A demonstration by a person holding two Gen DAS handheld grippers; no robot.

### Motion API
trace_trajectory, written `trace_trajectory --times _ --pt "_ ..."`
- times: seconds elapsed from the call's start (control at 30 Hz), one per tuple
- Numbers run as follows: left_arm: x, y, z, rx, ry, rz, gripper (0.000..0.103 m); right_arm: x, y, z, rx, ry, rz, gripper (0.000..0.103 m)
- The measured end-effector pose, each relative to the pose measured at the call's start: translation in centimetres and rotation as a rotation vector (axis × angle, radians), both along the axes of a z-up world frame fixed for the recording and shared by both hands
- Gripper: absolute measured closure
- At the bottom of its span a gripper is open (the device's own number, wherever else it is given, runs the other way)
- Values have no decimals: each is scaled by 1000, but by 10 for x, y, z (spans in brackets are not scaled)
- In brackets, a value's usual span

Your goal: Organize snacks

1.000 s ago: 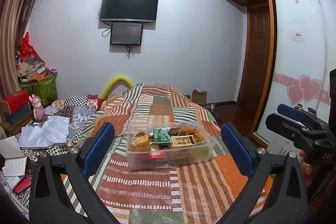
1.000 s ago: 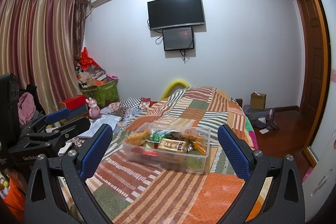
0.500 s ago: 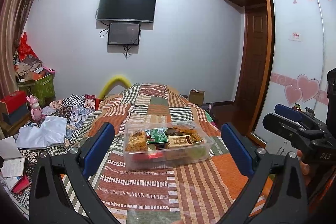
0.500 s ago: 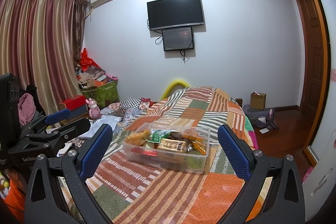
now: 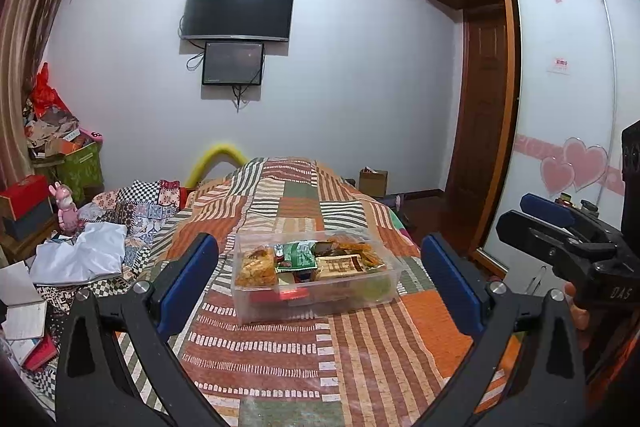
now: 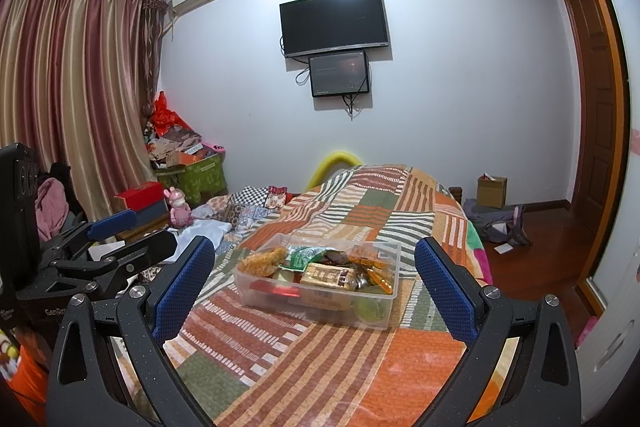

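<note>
Tongs first: we hold the left gripper [image 5: 319,277] with its blue pads [image 5: 187,283] spread wide and nothing between them, and the right gripper [image 6: 310,277] stands spread just the same, holding nothing. Both hang above the near part of the bed, apart from the clear plastic bin [image 5: 316,297] that sits ahead of them on the patchwork quilt [image 5: 280,347]. Bare quilt lies all around the bin, with a broad striped stretch between it and us, and in the right wrist view its right end comes nearer the bed's right edge. Inside the bin [image 6: 320,301] lie the snacks: an orange bag of fried pieces [image 5: 256,267] at the left end, a green packet [image 5: 300,255] in the middle, a brown wrapped bar [image 5: 340,265] to its right, with red and yellow-green packs lower down against the front wall. Beyond the bed stands a pale wall with a dark television [image 5: 238,11] and a smaller screen [image 5: 233,63] under it. The left wrist view alone shows the sliding wardrobe door with pink hearts [image 5: 576,163] and catches the right gripper at its right edge, a fingertip of the hand showing behind it. The right wrist view alone shows the striped curtains [image 6: 76,87], the wooden floor [image 6: 532,255] off the bed's right side, and the left gripper at its left edge.
</note>
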State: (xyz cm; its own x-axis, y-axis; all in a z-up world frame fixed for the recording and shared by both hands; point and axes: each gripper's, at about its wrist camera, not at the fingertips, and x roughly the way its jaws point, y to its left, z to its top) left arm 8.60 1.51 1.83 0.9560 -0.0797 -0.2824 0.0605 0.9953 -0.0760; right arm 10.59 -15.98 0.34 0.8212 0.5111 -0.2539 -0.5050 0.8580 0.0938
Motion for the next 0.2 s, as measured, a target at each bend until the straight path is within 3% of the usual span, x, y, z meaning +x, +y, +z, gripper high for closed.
trace_trajectory --times 0.2 --pt "2 2 -2 -8 15 -4 0 0 -1 -1 2 9 0 3"
